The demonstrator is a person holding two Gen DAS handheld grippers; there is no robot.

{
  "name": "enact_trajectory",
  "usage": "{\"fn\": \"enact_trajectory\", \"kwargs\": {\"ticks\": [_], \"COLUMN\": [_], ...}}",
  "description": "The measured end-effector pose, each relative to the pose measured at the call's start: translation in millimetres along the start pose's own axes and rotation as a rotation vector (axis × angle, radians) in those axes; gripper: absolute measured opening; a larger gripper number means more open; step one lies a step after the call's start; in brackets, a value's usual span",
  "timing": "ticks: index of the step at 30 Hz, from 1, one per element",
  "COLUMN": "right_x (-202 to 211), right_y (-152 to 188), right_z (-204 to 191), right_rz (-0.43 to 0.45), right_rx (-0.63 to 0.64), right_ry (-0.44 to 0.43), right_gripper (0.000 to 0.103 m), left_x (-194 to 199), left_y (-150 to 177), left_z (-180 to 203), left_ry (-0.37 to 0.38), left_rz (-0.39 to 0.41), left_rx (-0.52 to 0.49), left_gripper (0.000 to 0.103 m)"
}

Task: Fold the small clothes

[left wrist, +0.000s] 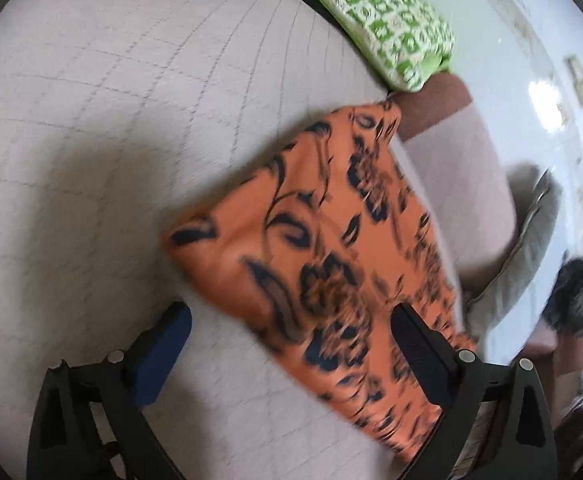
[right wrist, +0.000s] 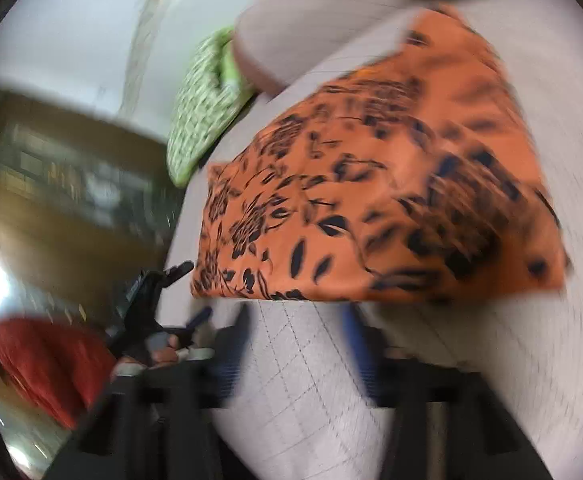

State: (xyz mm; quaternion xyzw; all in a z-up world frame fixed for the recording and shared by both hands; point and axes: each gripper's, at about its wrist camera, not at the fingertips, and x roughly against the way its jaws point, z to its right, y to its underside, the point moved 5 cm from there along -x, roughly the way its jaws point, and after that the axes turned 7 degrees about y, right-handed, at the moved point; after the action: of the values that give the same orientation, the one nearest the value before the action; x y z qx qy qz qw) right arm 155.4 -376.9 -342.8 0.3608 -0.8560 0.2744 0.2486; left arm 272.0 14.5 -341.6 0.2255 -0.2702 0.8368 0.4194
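Note:
An orange garment with a black floral print (left wrist: pixel 331 248) lies folded flat on a pale quilted bed cover (left wrist: pixel 91 120). My left gripper (left wrist: pixel 291 320) is open just above the cloth's near edge, its right finger over the fabric and its left finger over the bare cover. In the right wrist view the same garment (right wrist: pixel 371 200) lies ahead of my right gripper (right wrist: pixel 297 320), which is open and holds nothing, just short of the cloth's near edge. Both views are motion-blurred.
A green-and-white patterned pillow (left wrist: pixel 387 20) lies at the far edge of the bed, also visible in the right wrist view (right wrist: pixel 199 112). A grey cushion (left wrist: pixel 523 248) lies beside the bed. Red cloth (right wrist: pixel 43 364) and the left hand-held gripper (right wrist: pixel 147 304) show at left.

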Motion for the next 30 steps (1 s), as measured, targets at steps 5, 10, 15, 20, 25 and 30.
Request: {"fn": "enact_trajectory", "kwargs": {"ticks": [5, 10, 15, 20, 25, 30], "right_x": [-0.8, -11.4, -19.5, -24.8, -23.6, -7.2], "right_y": [-7.2, -16.0, -29.7, -39.1, -40.7, -39.5], "right_z": [42.4, 76.6, 78.1, 77.5, 77.2, 47.1], "right_rz": [0.03, 0.072, 0.109, 0.152, 0.177, 0.262], "right_rx": [-0.245, -0.477, -0.511, -0.51, -0.411, -0.21], "right_ry": [-0.01, -0.085, -0.093, -0.072, 0.064, 0.165], "right_gripper": [0.066, 0.067, 0.067, 0.064, 0.016, 0.013], "left_x": [-22.4, -43.5, -48.0, -47.2, -45.2, -34.7], "left_y": [-12.7, -7.7, -10.9, -10.1, -10.5, -10.9], "left_z": [10.4, 24.4, 16.7, 15.5, 15.1, 26.2], "left_ry": [0.105, 0.174, 0.121, 0.139, 0.12, 0.187], "left_rz": [0.004, -0.045, -0.041, -0.031, -0.015, 0.009], "left_rx": [0.004, -0.044, -0.031, -0.01, -0.053, -0.094], "left_gripper": [0.099, 0.083, 0.045, 0.055, 0.022, 0.018]}}
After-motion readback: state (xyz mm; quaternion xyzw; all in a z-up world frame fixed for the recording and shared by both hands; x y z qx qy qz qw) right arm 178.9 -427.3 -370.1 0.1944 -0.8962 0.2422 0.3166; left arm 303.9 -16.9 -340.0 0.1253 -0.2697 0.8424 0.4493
